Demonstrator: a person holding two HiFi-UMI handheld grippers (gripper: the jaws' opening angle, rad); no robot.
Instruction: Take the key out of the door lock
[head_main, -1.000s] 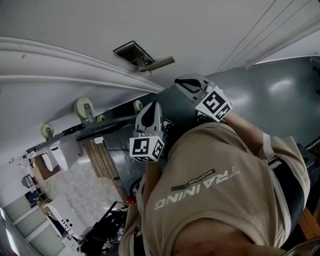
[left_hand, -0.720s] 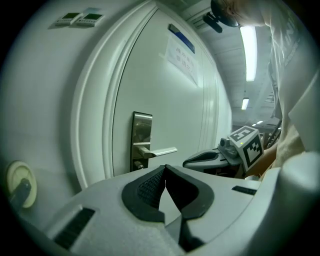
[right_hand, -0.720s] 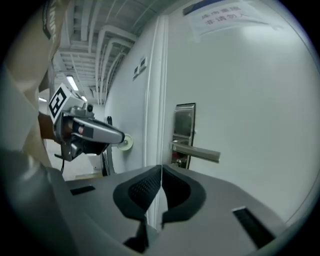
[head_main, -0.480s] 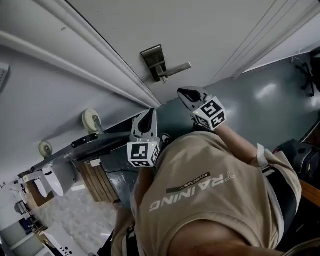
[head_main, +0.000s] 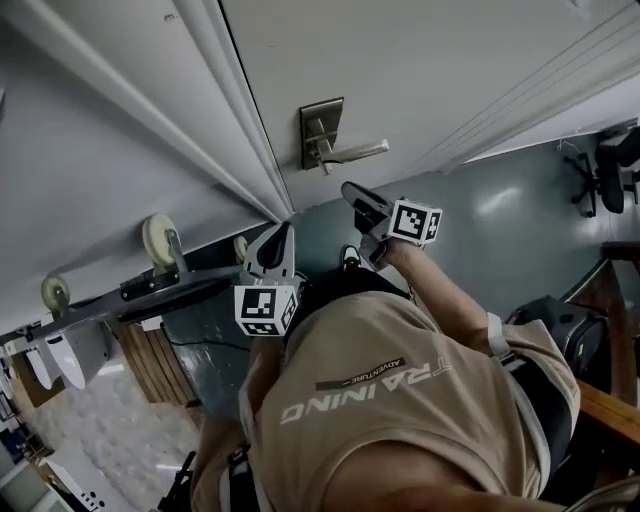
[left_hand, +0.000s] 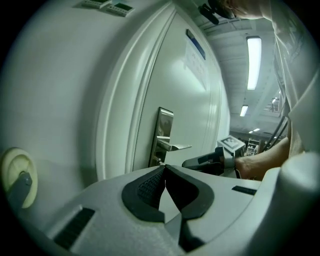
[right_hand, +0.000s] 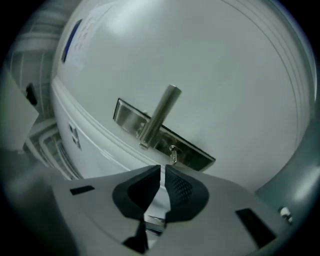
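A brushed metal lock plate (head_main: 320, 132) with a lever handle (head_main: 352, 153) sits on the white door (head_main: 450, 70). A small key (right_hand: 172, 153) sticks out of the plate under the lever; in the left gripper view the key (left_hand: 159, 160) shows only as a tiny stub. My right gripper (head_main: 351, 189) hangs just below the handle, jaws together and empty, a short way from the key. In its own view the right gripper (right_hand: 162, 171) points at the key. My left gripper (head_main: 286, 233) is shut and empty, lower left near the door frame, and in its own view the left gripper (left_hand: 165, 168) faces the plate.
The white door frame (head_main: 235, 110) runs diagonally left of the lock. A cart with pale wheels (head_main: 158, 240) stands by the wall at left. An office chair (head_main: 600, 165) is at the far right on the grey floor (head_main: 520, 230). My own torso fills the lower middle.
The head view has swung so the lock plate and handle sit lower and nearer the centre. Both grippers have shifted left and now lie closer to the handle.
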